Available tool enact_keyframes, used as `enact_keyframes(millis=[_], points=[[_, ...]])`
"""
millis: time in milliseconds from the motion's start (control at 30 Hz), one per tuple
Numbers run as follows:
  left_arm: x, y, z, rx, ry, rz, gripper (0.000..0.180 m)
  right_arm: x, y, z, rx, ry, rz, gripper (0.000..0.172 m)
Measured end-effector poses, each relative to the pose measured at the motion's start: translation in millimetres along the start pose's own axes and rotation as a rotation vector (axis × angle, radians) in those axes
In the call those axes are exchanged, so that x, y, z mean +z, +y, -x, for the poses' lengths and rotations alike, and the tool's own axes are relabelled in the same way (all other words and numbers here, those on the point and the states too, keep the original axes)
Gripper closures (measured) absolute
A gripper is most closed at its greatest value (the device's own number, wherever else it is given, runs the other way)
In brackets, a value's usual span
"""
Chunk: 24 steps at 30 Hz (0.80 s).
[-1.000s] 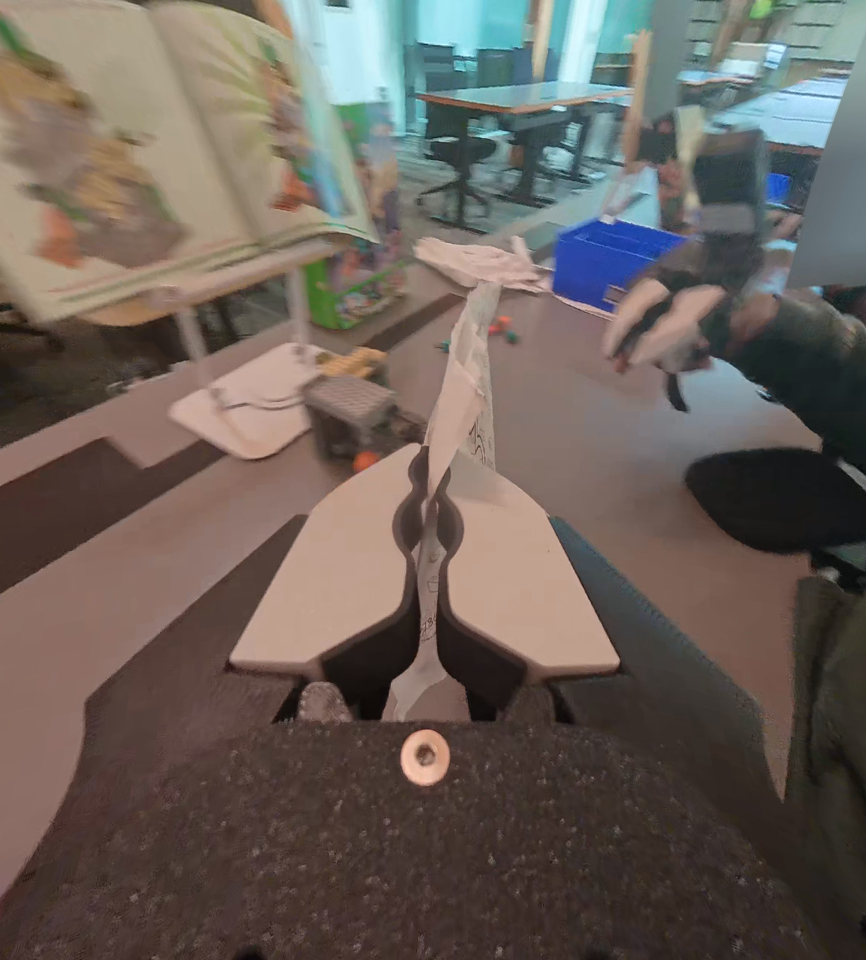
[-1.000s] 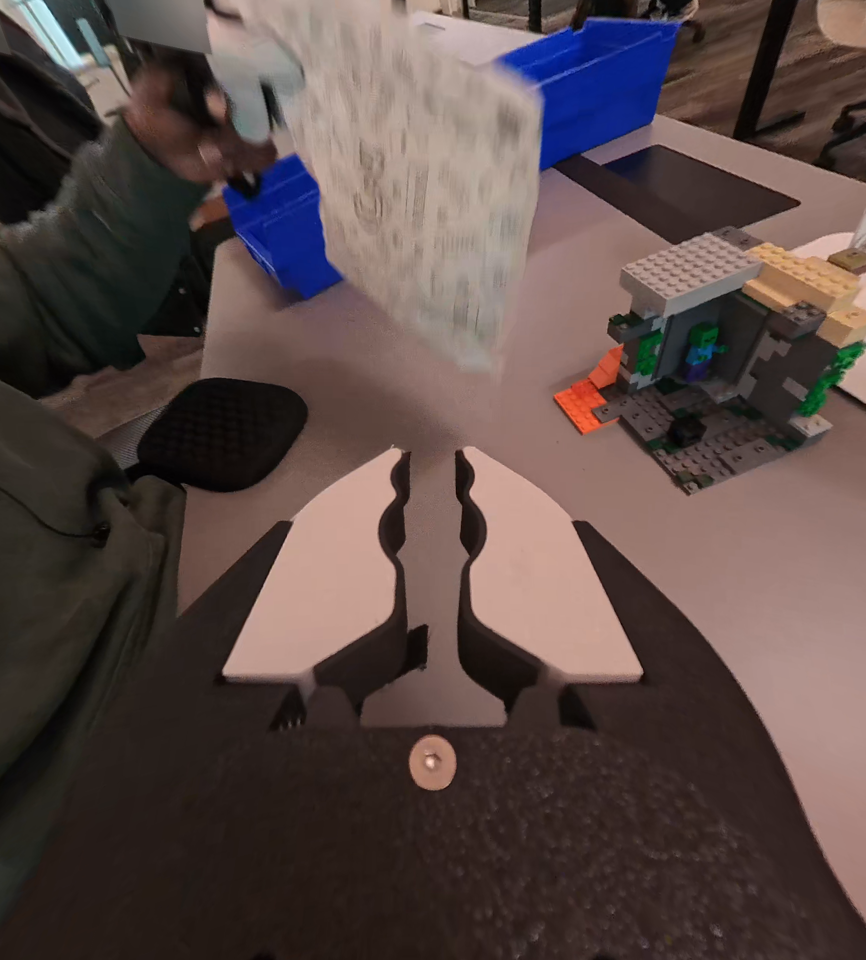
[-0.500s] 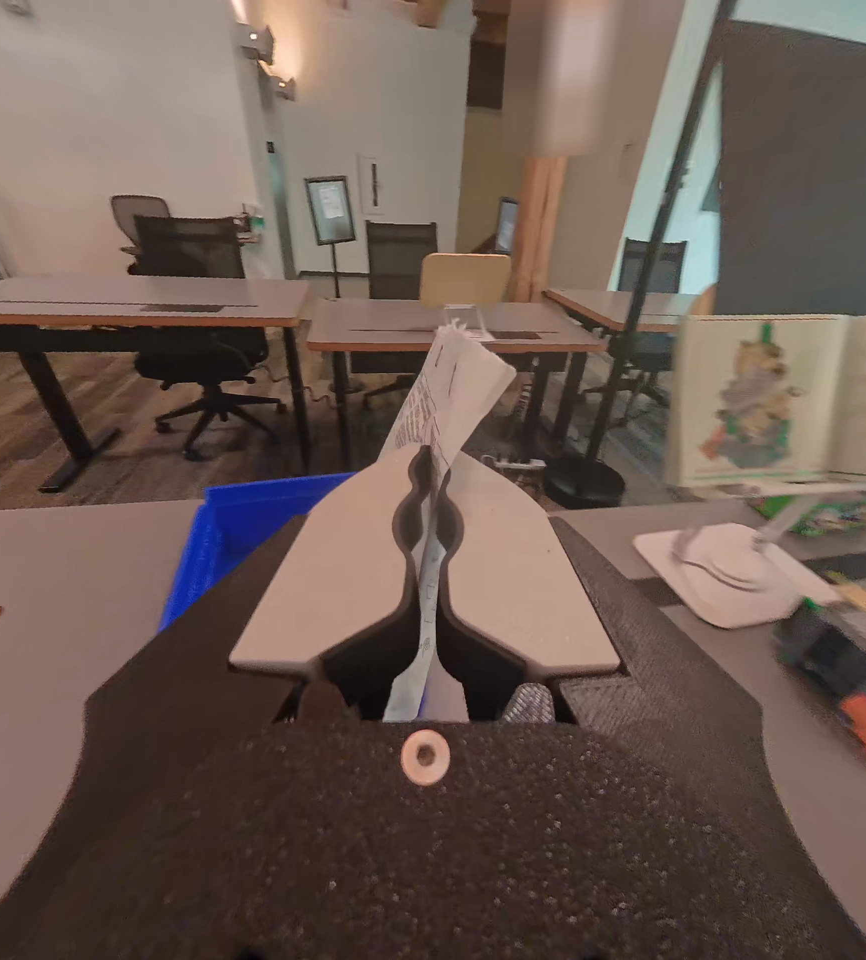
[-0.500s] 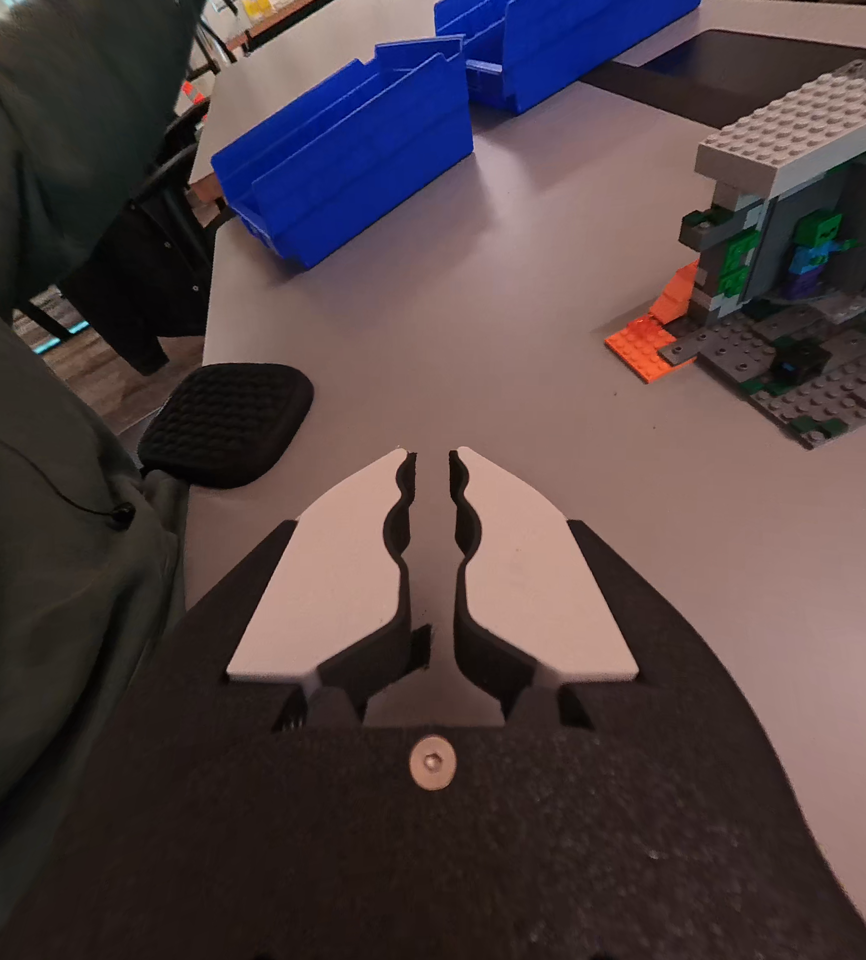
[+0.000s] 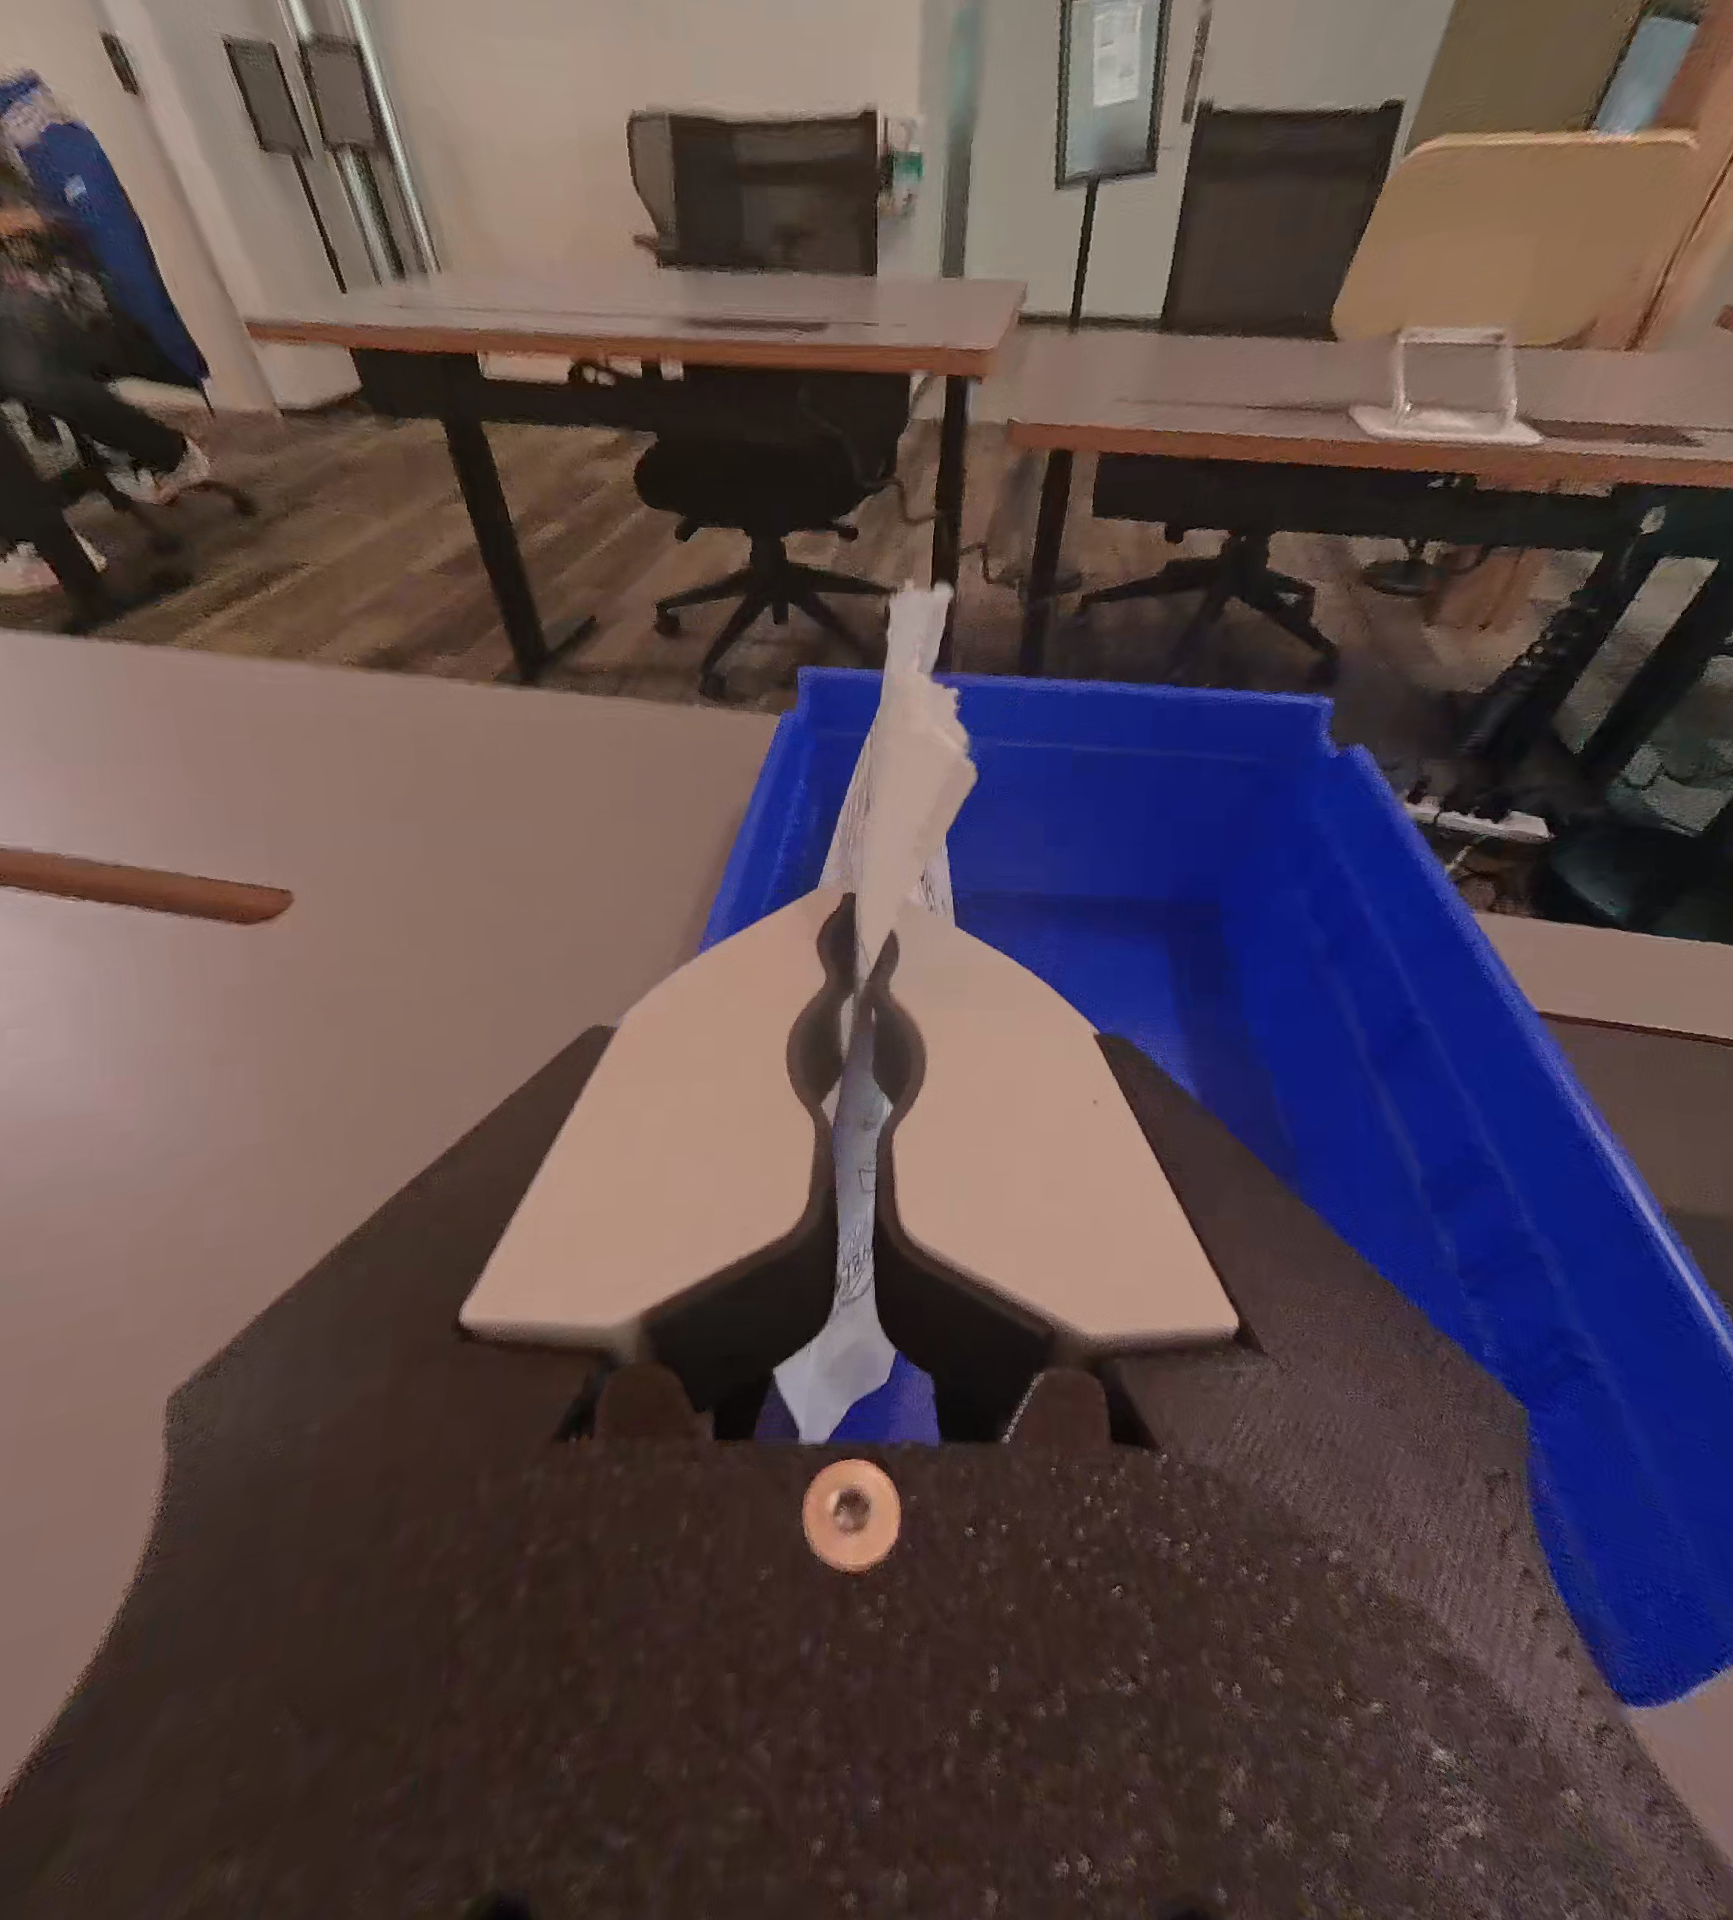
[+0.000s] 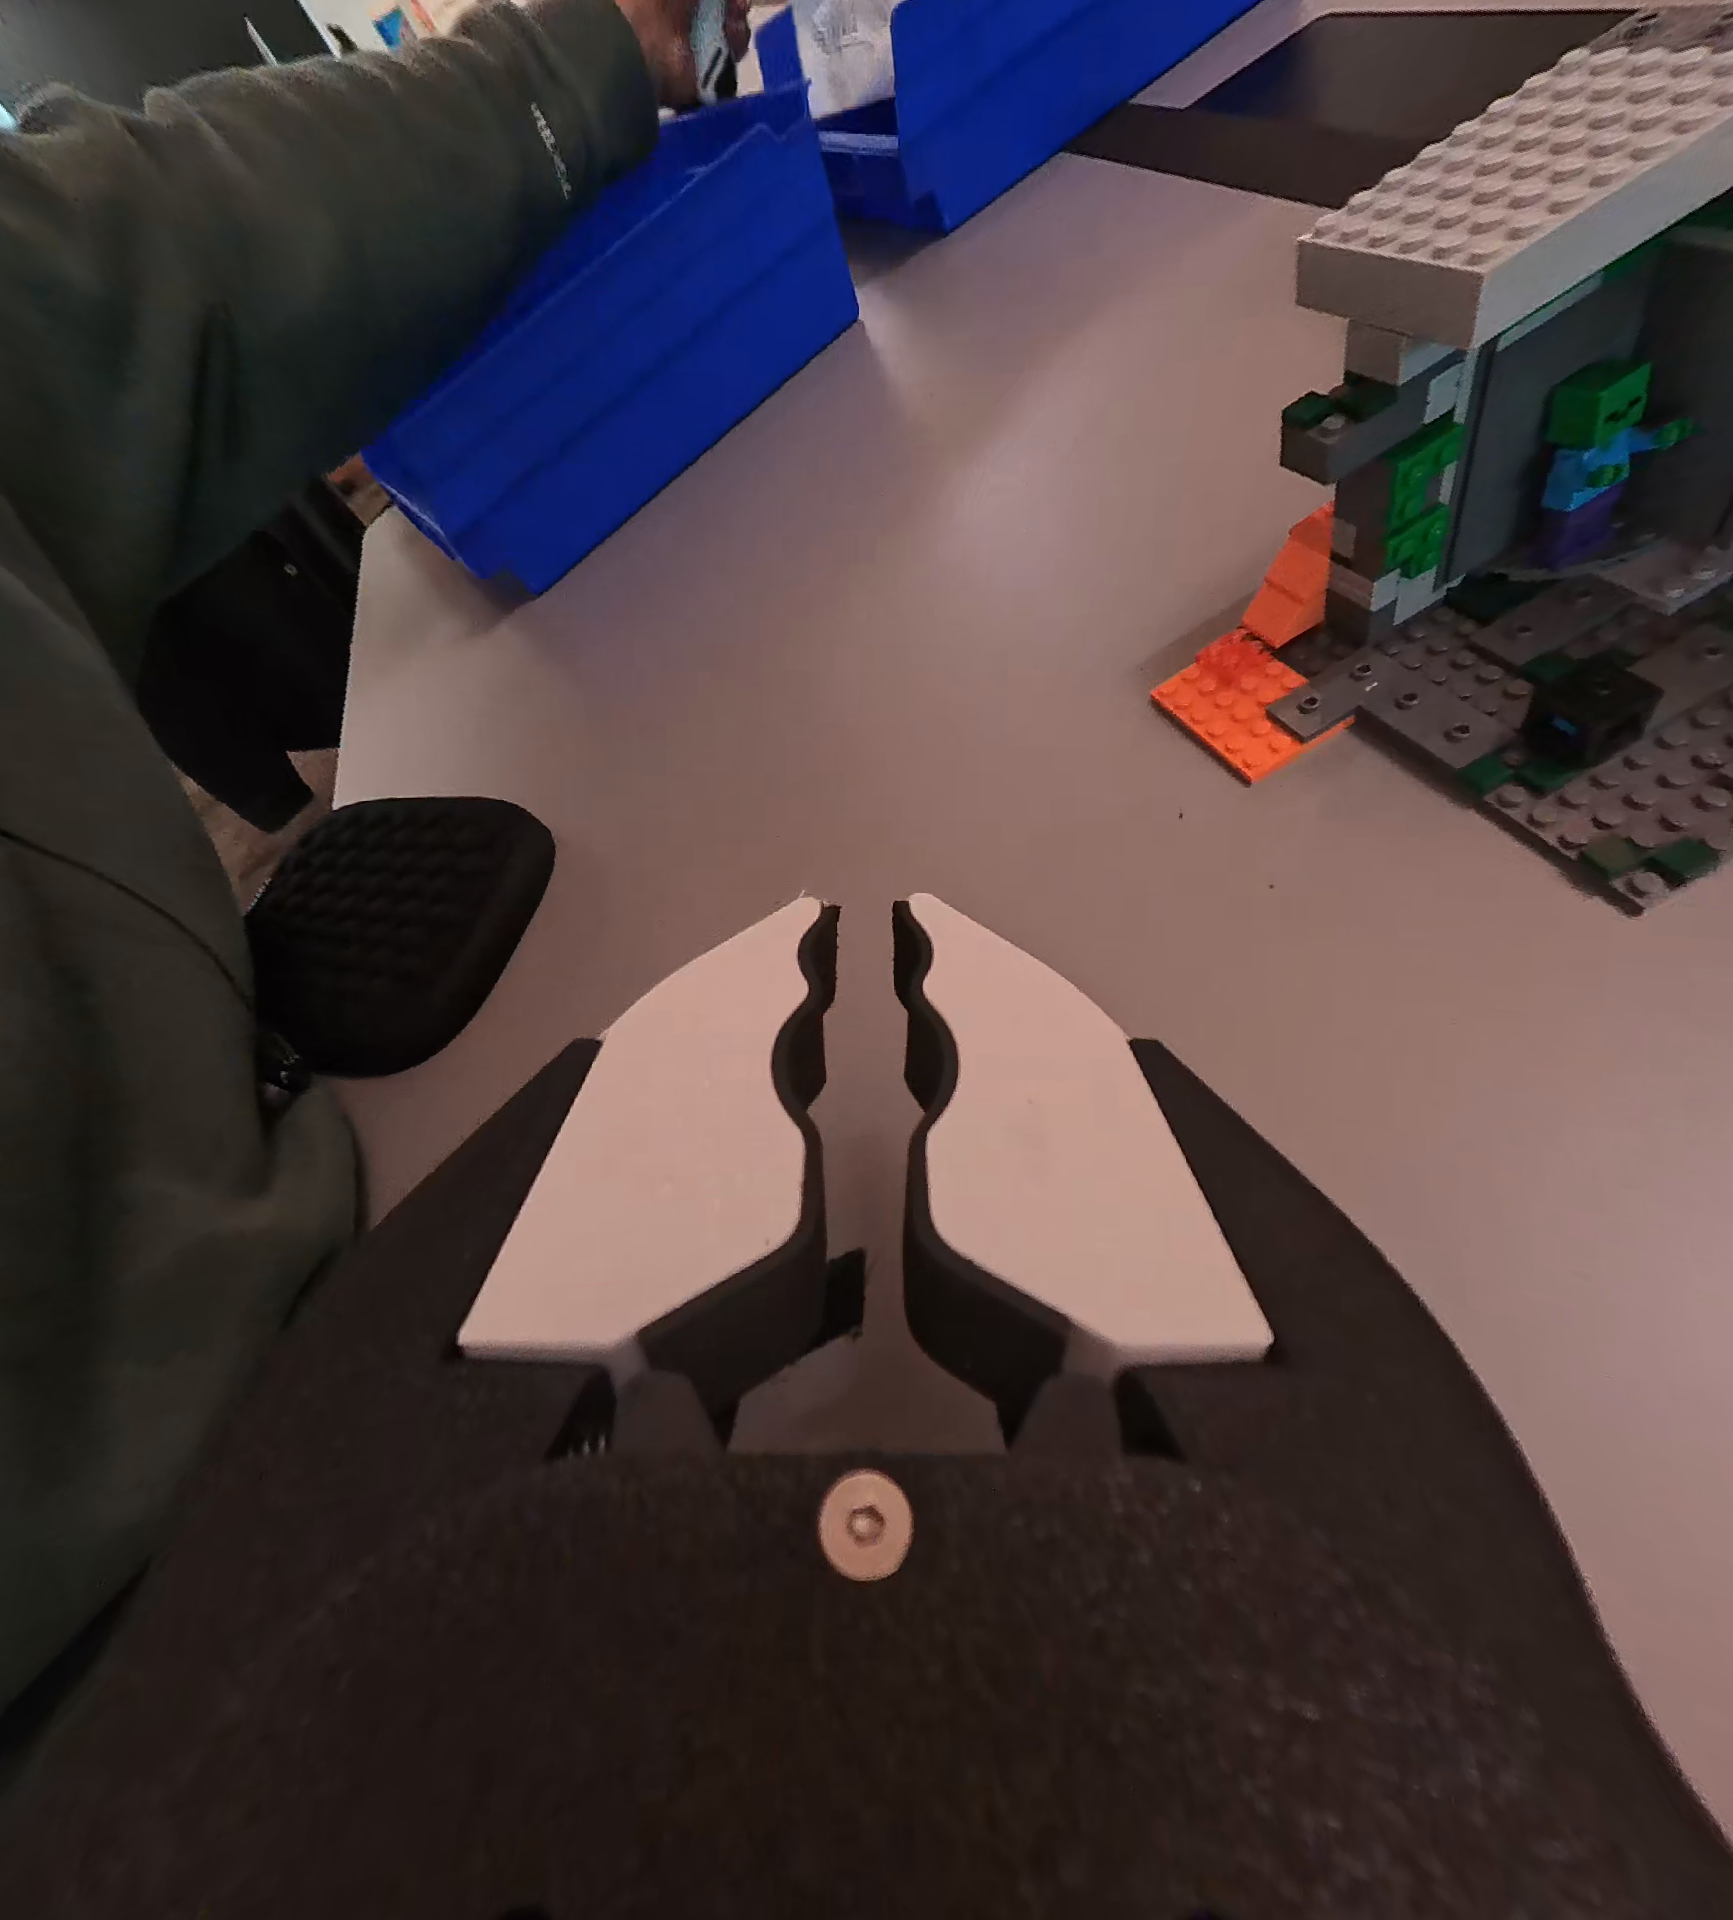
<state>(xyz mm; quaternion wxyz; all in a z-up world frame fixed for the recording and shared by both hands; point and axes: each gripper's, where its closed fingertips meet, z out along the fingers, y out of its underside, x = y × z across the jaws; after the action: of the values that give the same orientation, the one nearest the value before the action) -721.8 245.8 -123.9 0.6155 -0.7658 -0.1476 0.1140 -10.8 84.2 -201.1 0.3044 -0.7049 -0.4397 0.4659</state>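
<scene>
The left gripper [image 5: 867, 914] is clamped on a crumpled white sheet of printed paper [image 5: 909, 769], its two pale fingers [image 5: 696, 1132] pressed together on the sheet, which sticks up past the fingertips and trails back between them toward the gripper's black body. Gripper and paper hang over the near left corner of an open blue plastic bin [image 5: 1381, 1039] that sits at the far edge of the grey tabletop [image 5: 270, 1039]. Behind it, across a strip of wood-pattern floor, stand brown-edged desks [image 5: 633, 322] and black office chairs [image 5: 768, 478]; a seated person [image 5: 0, 343] shows at the far left.

The right gripper [image 6: 864, 914] holds nothing: its fingers [image 6: 675, 1143] stand a narrow way apart with bare tabletop [image 6: 945, 623] showing in the slot between them. It hovers over the near part of the tabletop, close to the left edge, where a black textured chair armrest [image 6: 384, 935] pokes in just beside it. A dark green sleeve [image 6: 218, 260] reaches from the left side toward the far left corner, where two blue plastic bins [image 6: 633, 343] lie, the white paper [image 6: 841, 42] visible above them. Toward the right edge stands a toy-brick building of grey, tan and orange blocks [image 6: 1527, 520], with a small green block figure [image 6: 1600, 436] inside its opening and an orange plate [image 6: 1236, 707] at its near corner. It sits well apart from the right gripper.
</scene>
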Motion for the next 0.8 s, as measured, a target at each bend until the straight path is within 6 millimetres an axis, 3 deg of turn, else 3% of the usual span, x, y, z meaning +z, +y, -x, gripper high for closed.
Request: enact_keyframes(millis=[167,300,533,800], points=[[-1,15,10,0.023,-0.045,0.092,0.179,8,1,2,-0.021,-0.017,0.015,0.162],[-2,23,19,0.072,-0.086,0.205,0.167,8,3,3,-0.042,0.002,0.028,0.162],[-9,18,44,0.157,-0.188,0.298,0.167,-4,11,-1,-0.117,0.113,0.043,0.162],[-19,5,49,0.216,-0.218,0.293,0.166,-21,14,-1,-0.091,0.148,-0.009,0.162]])
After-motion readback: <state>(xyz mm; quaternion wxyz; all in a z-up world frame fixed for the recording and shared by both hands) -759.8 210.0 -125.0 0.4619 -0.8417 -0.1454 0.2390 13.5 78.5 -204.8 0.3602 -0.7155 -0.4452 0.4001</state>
